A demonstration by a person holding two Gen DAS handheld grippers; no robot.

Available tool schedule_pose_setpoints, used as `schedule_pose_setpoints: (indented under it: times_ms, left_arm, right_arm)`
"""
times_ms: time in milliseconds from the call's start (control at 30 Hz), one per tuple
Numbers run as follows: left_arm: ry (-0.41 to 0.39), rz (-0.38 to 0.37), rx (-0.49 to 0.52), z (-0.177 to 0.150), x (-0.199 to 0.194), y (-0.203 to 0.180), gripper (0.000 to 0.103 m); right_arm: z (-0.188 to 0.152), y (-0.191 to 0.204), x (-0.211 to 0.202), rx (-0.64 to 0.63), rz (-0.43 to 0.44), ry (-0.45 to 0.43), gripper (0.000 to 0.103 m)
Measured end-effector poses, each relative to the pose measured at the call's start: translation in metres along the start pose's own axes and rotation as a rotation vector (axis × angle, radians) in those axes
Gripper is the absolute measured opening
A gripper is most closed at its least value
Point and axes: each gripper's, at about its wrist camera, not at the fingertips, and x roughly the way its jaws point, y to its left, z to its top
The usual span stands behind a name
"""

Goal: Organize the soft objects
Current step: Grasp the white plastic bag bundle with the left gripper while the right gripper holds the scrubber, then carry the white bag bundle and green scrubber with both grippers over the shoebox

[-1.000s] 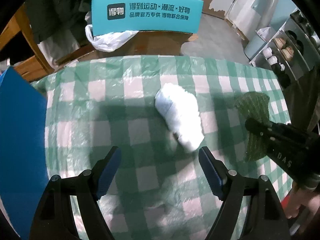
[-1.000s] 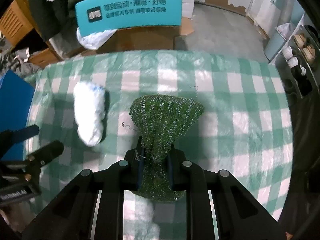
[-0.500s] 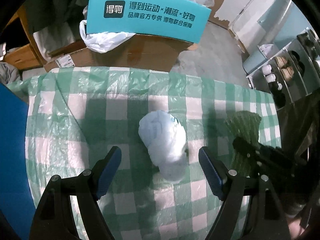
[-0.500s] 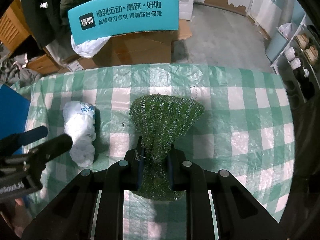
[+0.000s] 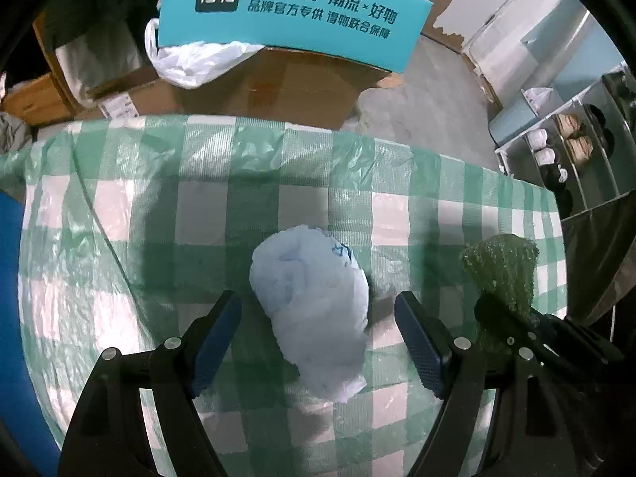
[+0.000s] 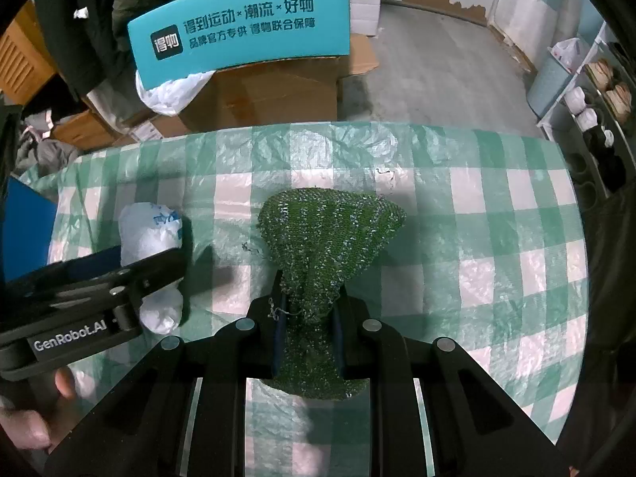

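Near the middle of the table (image 5: 119, 206), which is covered in a crinkled green-and-white checked plastic cloth, lies the soft white bundle wrapped in thin plastic film with faint blue print (image 5: 314, 310). It sits directly between the blue-padded fingers of the left gripper (image 5: 318, 338), and its long axis runs from the far edge toward the near edge, roughly along the line the gripper points, so the pads face its two long flanks. The jaws are closing, yet a gap shows on each side and neither pad presses the bundle. From the right wrist view the same bundle (image 6: 151, 234) lies toward the table's left edge, straddled by the left tool, well apart from the right gripper (image 6: 306, 318). That one is clenched on a green knitted mesh scrubbing cloth (image 6: 330, 230), which fans out above the cloth-covered table. The left hand is plainly the nearer; I judge the coming move needs only a straight squeeze across the bundle's narrow width.
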Motion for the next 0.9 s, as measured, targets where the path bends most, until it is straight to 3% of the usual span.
schedule_pose_setpoints:
  times_ms: [100,300,900]
  left_arm:
    - [0.008,0.013,0.019,0.001,0.001,0.000,0.055]
    - [-0.011,0.014,0.060,0.000,-0.002,0.001,0.045]
    - [-0.083,0.005,0.187,-0.021,-0.055,0.007,0.044]
  right_arm:
    - [0.000,0.003,0.000,-0.006,0.001,0.002,0.018]
    - [-0.001,0.006,-0.002,-0.014,0.001,0.000,0.018]
    - [-0.009,0.030,-0.034,-0.074,0.006,-0.037,0.018]
